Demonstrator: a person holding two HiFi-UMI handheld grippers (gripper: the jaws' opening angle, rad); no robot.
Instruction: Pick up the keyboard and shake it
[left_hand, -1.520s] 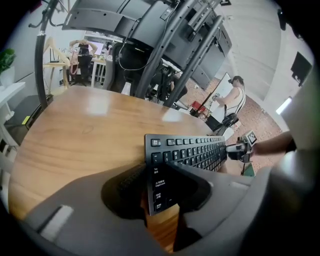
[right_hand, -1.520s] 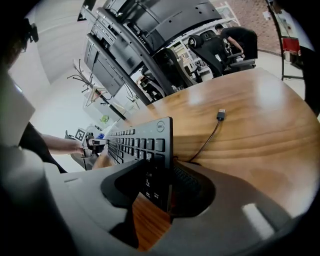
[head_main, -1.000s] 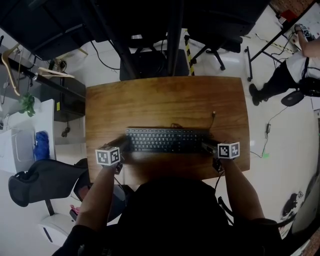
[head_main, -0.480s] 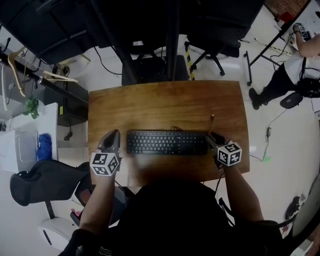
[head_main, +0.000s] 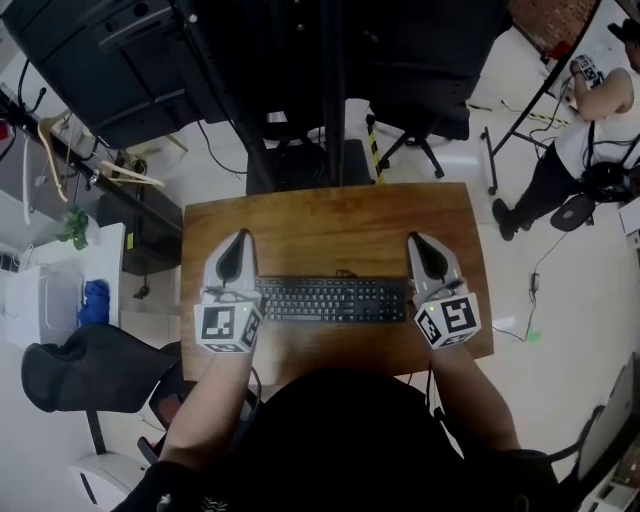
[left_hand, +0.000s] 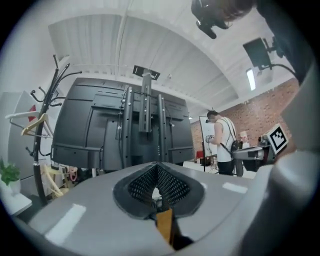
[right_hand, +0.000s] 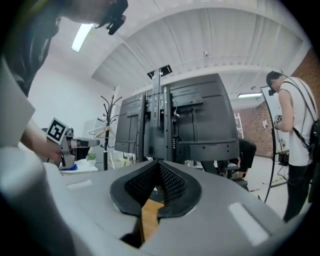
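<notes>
The black keyboard (head_main: 333, 300) lies flat on the wooden table (head_main: 330, 220), near its front edge. My left gripper (head_main: 237, 245) is held above the table just left of the keyboard, pointing away from me, and is shut on nothing. My right gripper (head_main: 421, 245) is held just right of the keyboard. Its jaws are closing and meet with nothing between them. In the left gripper view the pads (left_hand: 172, 187) touch at the tips, with only a sliver of table below. The right gripper view shows the same closed pads (right_hand: 175, 186). Neither gripper touches the keyboard.
A black monitor rack (head_main: 330, 70) and an office chair (head_main: 420, 110) stand beyond the table's far edge. A dark chair (head_main: 85, 365) sits at my left. A person (head_main: 585, 120) stands at the far right. A cable (head_main: 345, 273) leaves the keyboard's back.
Both grippers have left the keyboard's ends, risen and swung to point forward, and their jaws have shut empty. The keyboard stays flat on the table.
</notes>
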